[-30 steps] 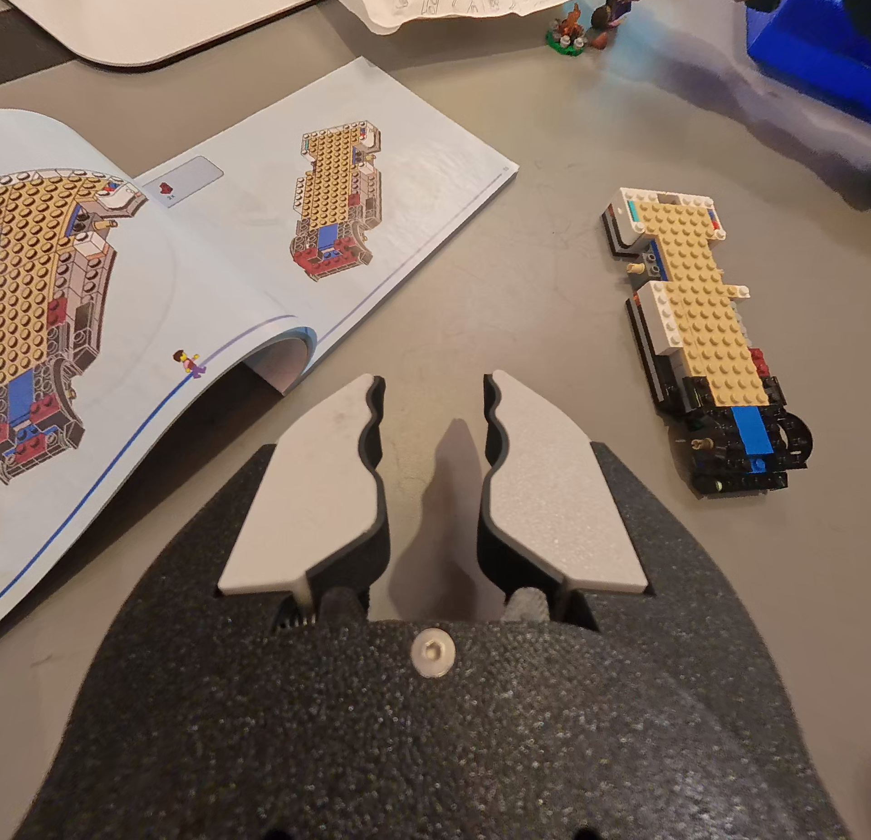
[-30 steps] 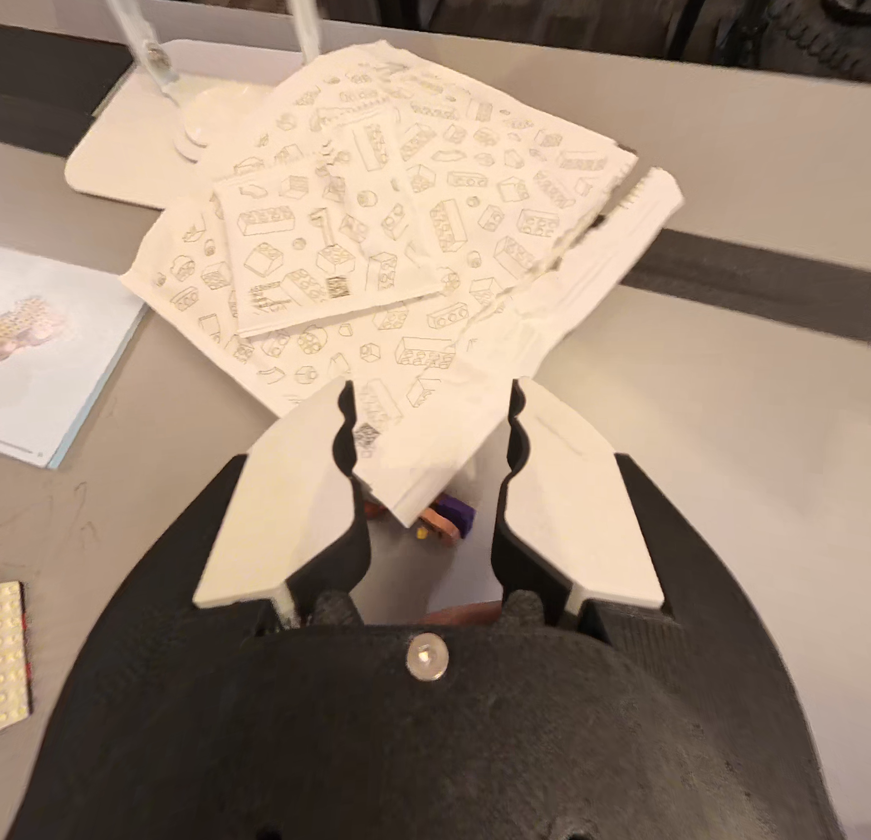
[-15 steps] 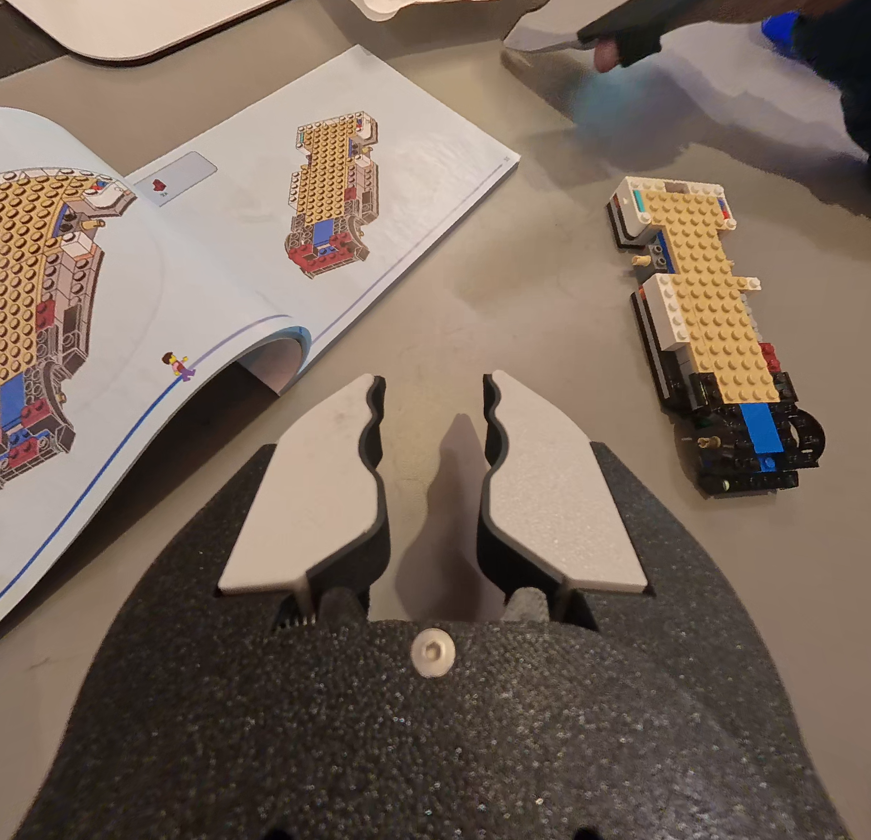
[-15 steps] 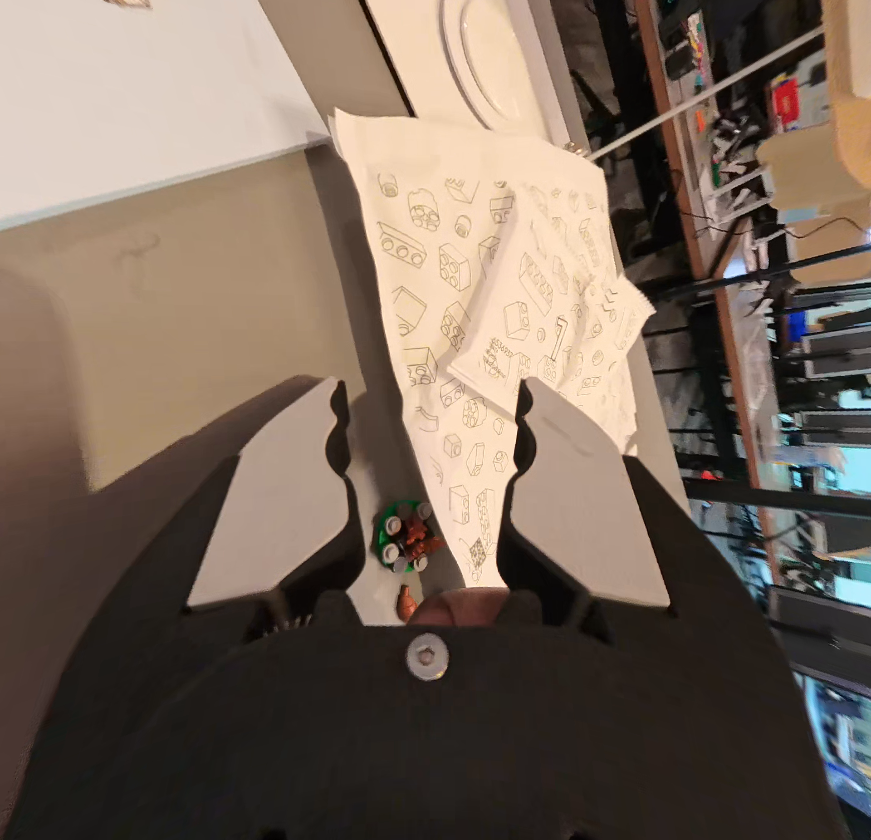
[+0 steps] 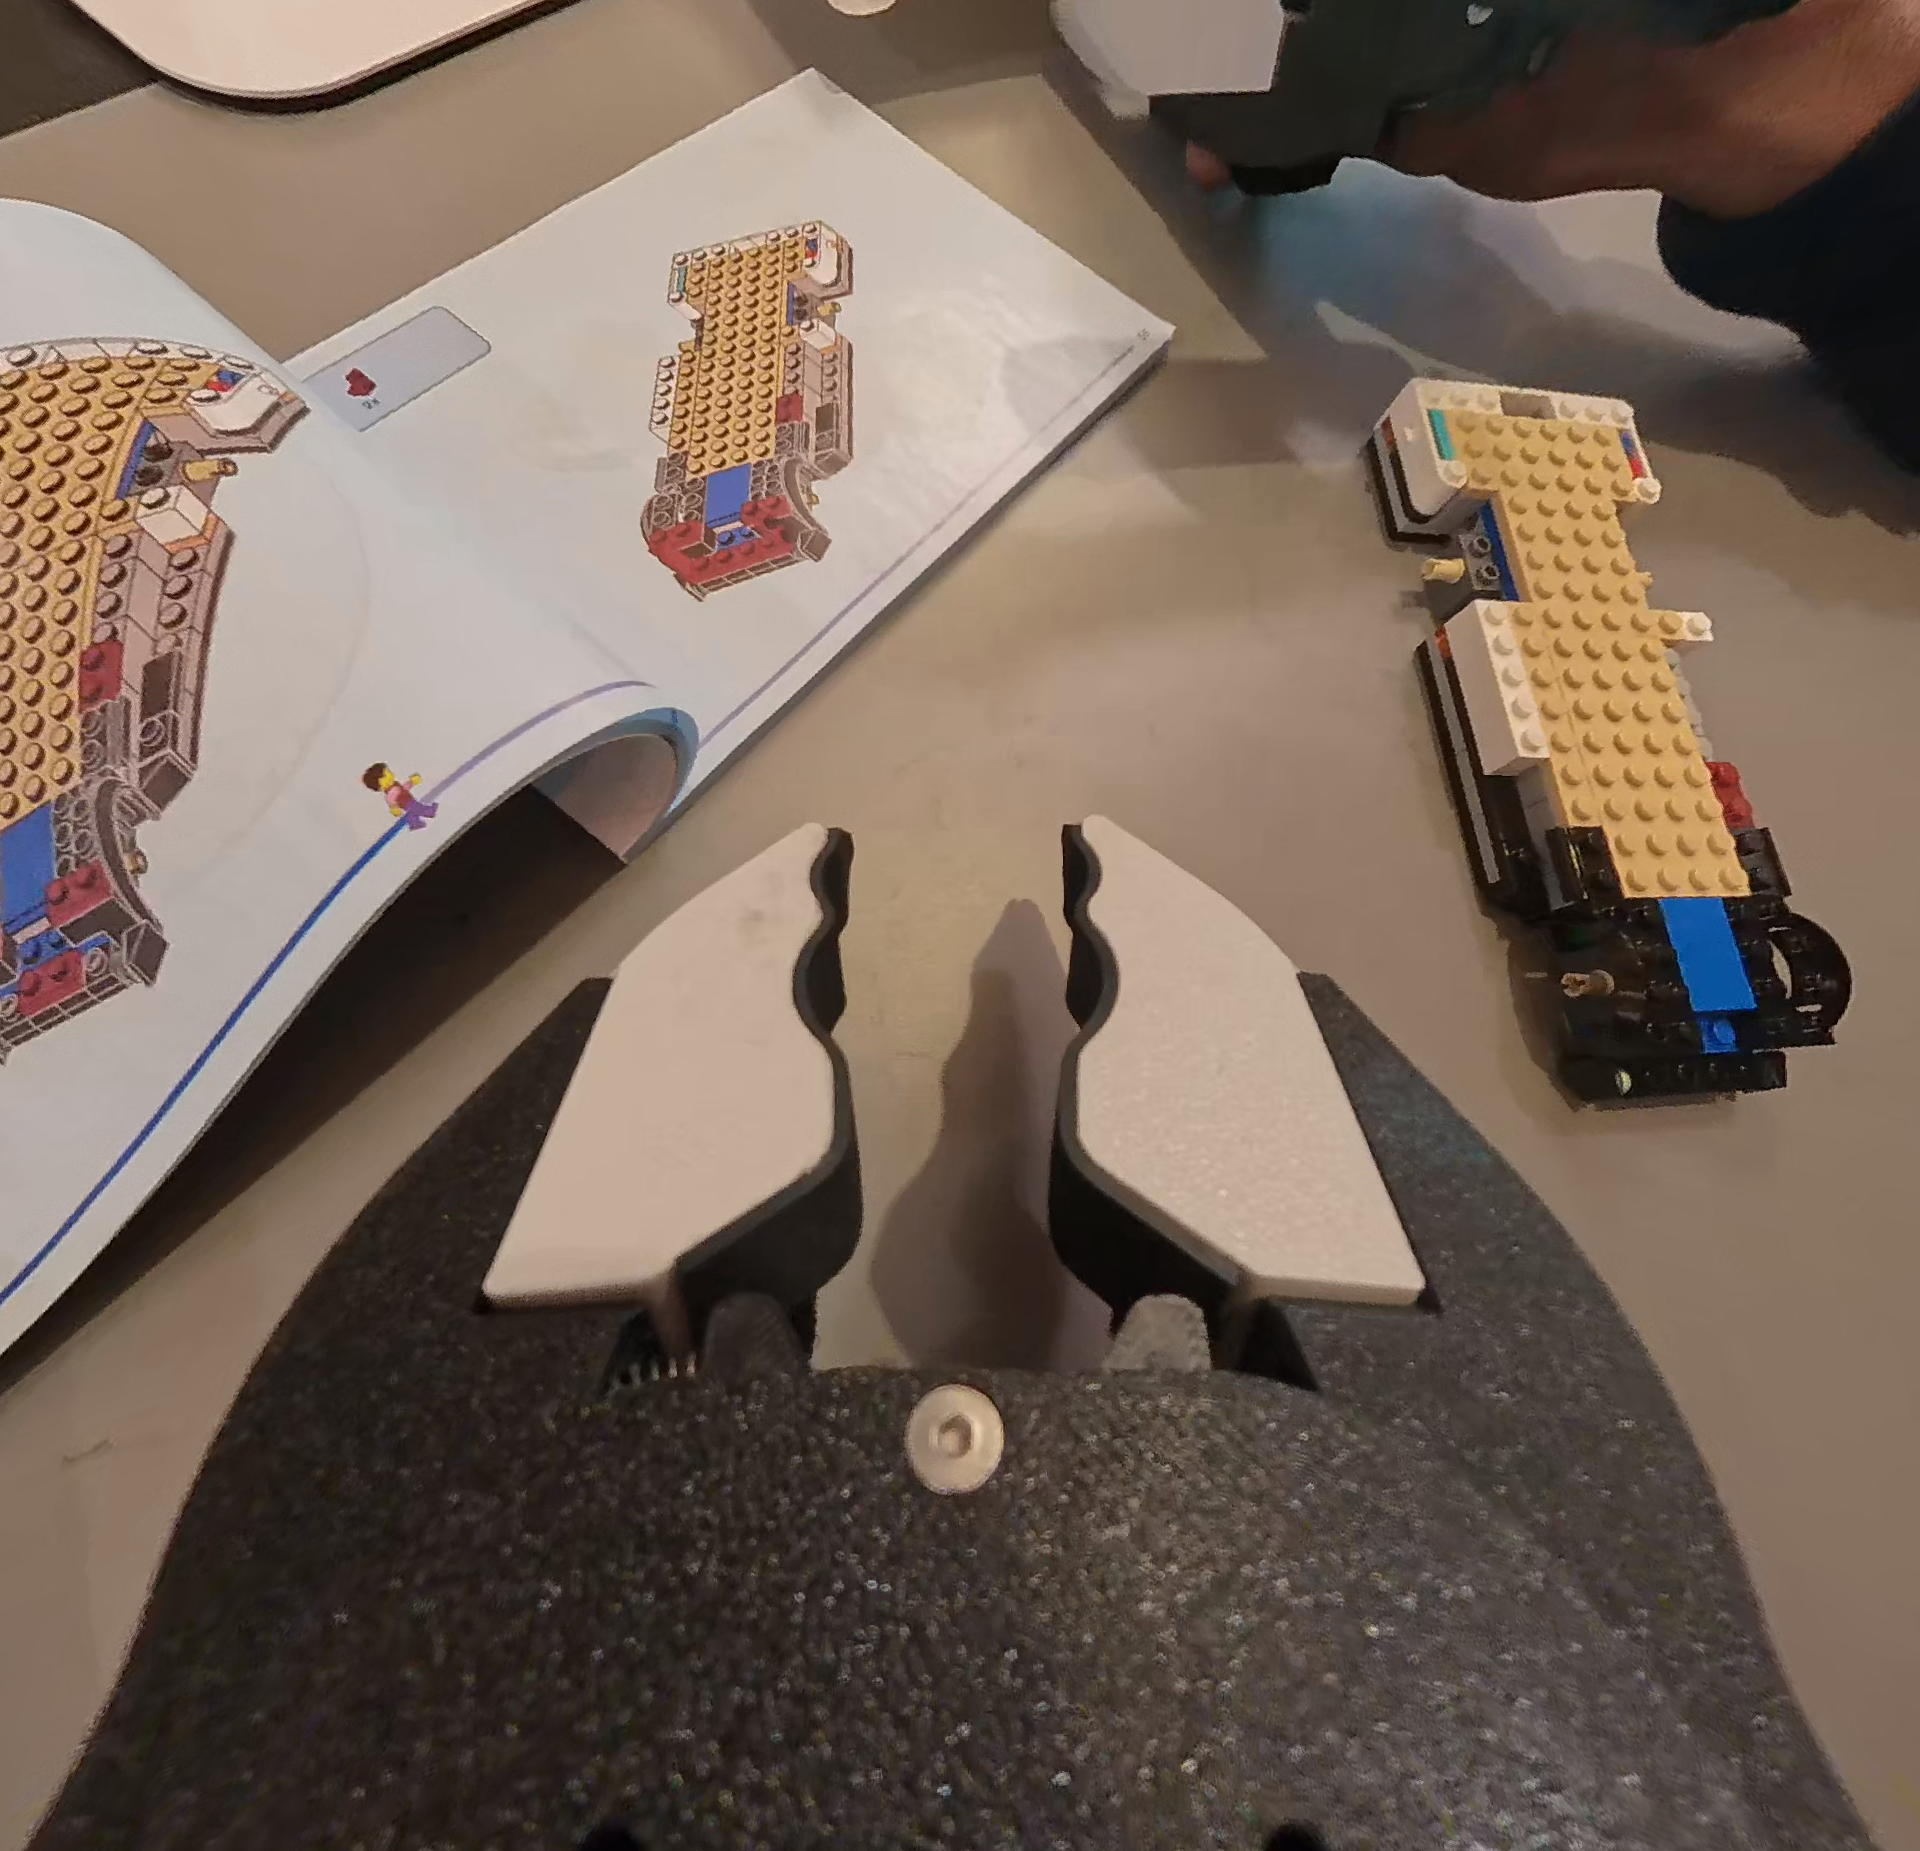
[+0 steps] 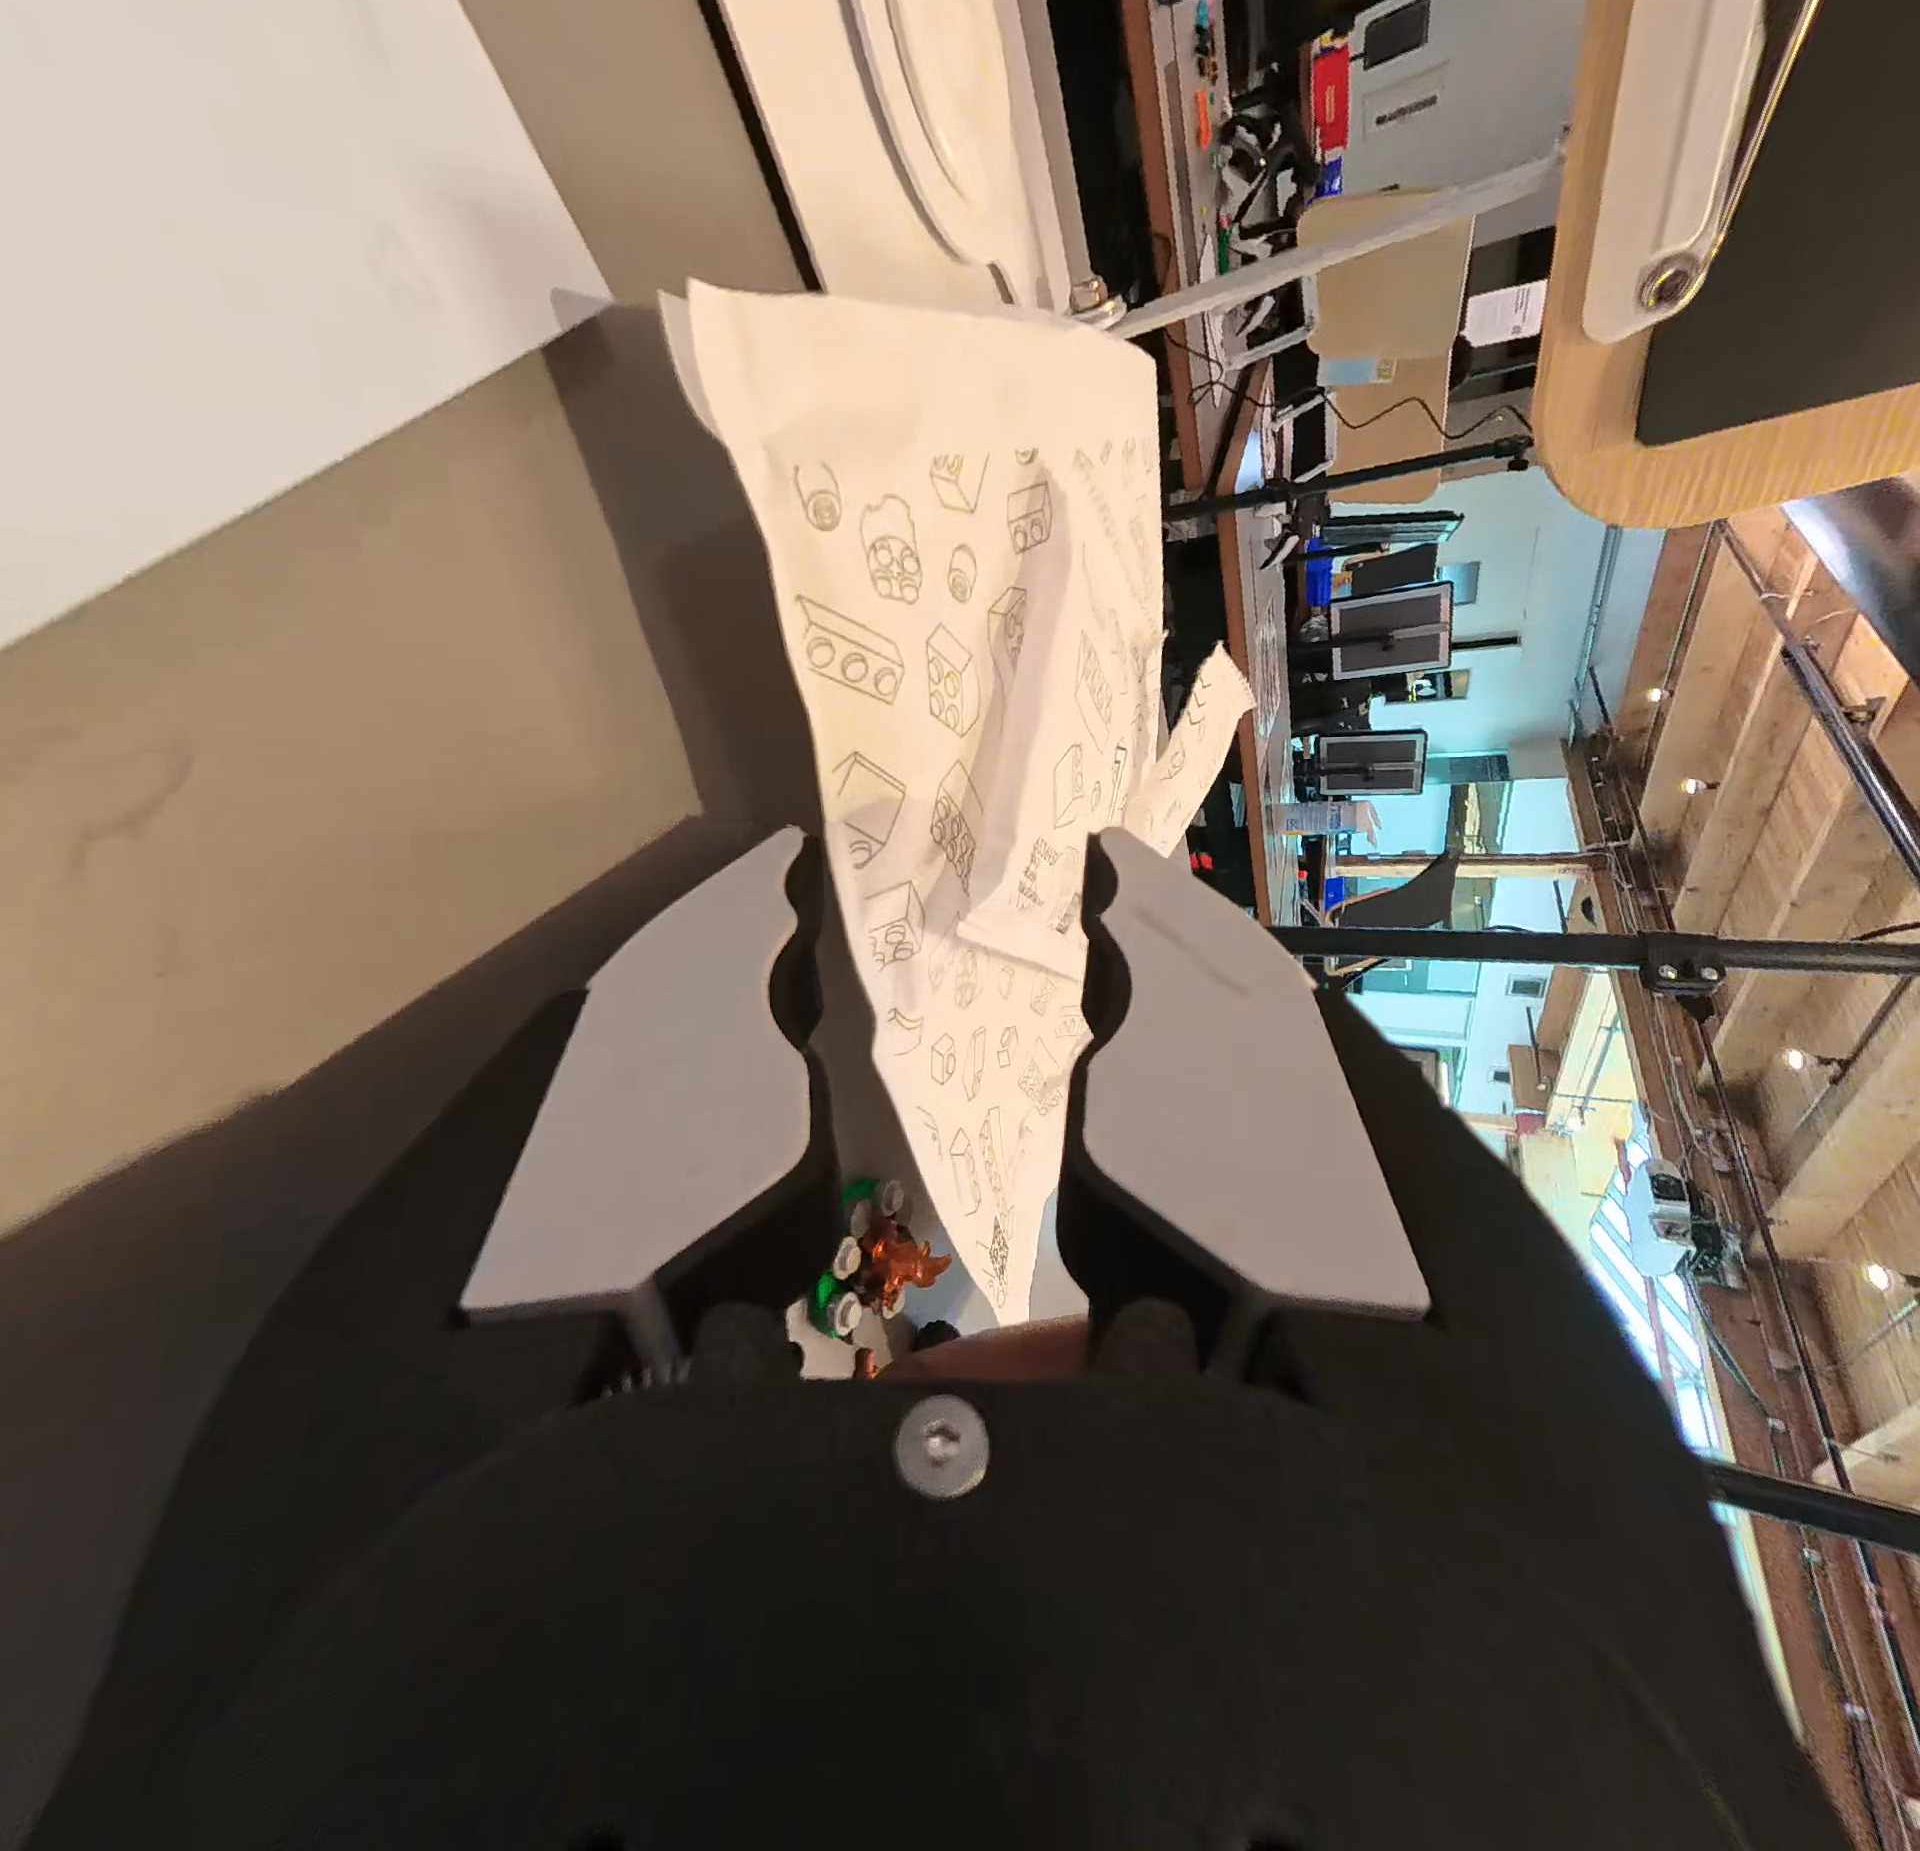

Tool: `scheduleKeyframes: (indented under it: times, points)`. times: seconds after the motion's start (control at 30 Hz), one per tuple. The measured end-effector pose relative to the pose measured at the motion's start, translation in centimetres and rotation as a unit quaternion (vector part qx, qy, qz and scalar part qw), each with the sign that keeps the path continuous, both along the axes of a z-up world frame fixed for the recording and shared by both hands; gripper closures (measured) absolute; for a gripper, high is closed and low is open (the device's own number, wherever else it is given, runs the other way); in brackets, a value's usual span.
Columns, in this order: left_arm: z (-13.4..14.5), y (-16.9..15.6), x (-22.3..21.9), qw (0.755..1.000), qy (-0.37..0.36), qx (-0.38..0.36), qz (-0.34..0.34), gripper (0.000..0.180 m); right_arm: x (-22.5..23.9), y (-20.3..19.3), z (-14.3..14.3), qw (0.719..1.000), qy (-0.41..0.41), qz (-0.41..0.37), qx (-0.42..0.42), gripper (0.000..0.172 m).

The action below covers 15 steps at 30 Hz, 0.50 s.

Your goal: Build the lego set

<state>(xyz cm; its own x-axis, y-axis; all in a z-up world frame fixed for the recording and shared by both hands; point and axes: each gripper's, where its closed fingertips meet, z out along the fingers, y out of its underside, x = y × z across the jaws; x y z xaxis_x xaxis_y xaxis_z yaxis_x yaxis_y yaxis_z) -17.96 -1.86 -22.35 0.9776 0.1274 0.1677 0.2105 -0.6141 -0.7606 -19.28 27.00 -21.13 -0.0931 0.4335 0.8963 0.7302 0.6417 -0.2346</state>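
My left gripper [image 5: 956, 845] is open and empty, low over the bare grey table [image 5: 1039, 606]. An open instruction booklet [image 5: 520, 513] lies to its left. A tan, white and black brick model [image 5: 1590, 658] lies flat to its right. My right gripper [image 6: 951, 851] is rolled onto its side with its fingers apart. Printed white paper bags [image 6: 935, 606] show between its fingertips. A small green brick build with an orange-brown piece [image 6: 868, 1271] shows low between its fingers. In the left wrist view the right gripper [image 5: 1351, 66] and the hand holding it are at the top right.
A white lamp base [image 6: 914, 87] stands beyond the paper bags and shows as a white slab in the left wrist view [image 5: 312, 4]. The booklet's pale page [image 6: 208, 191] fills the right wrist view's upper left. Desks and stands lie beyond the table's edge. There is about 30 cm between the tips of the two grippers.
My right gripper has rolled onto its side over the small green build, and its fingers have come closer together. It and the hand have come into the left wrist view. My left gripper has barely moved.
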Motion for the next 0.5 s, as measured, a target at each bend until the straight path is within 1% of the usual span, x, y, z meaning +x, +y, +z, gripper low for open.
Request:
scheduleKeyframes:
  times: [0.07,0.13,0.23,0.3,0.37,0.5]
  points:
    - [0.0,0.0,-0.1,1.000,-0.002,0.000,0.002,0.141,-0.1,0.5,-0.1,1.000,0.003,-0.005,-0.004,0.127]
    - [-0.1,0.0,-0.1,1.000,-0.002,-0.003,0.002,0.141,-0.1,1.0,-0.2,1.000,0.002,-0.008,-0.004,0.134]
    - [-0.2,0.0,0.0,1.000,0.000,-0.005,0.002,0.142,-0.1,1.4,-0.5,1.000,-0.001,-0.007,0.006,0.156]
    - [-0.2,0.0,-0.1,1.000,0.001,-0.005,0.002,0.142,-0.1,1.5,-0.2,1.000,0.004,-0.002,0.014,0.165]
    - [-0.2,0.0,-0.1,1.000,0.000,-0.005,0.003,0.143,-0.1,1.5,0.5,1.000,0.018,0.003,0.024,0.169]
    - [-0.2,0.0,-0.1,1.000,0.001,-0.004,0.005,0.143,0.1,1.1,1.6,0.999,0.040,0.015,0.033,0.172]
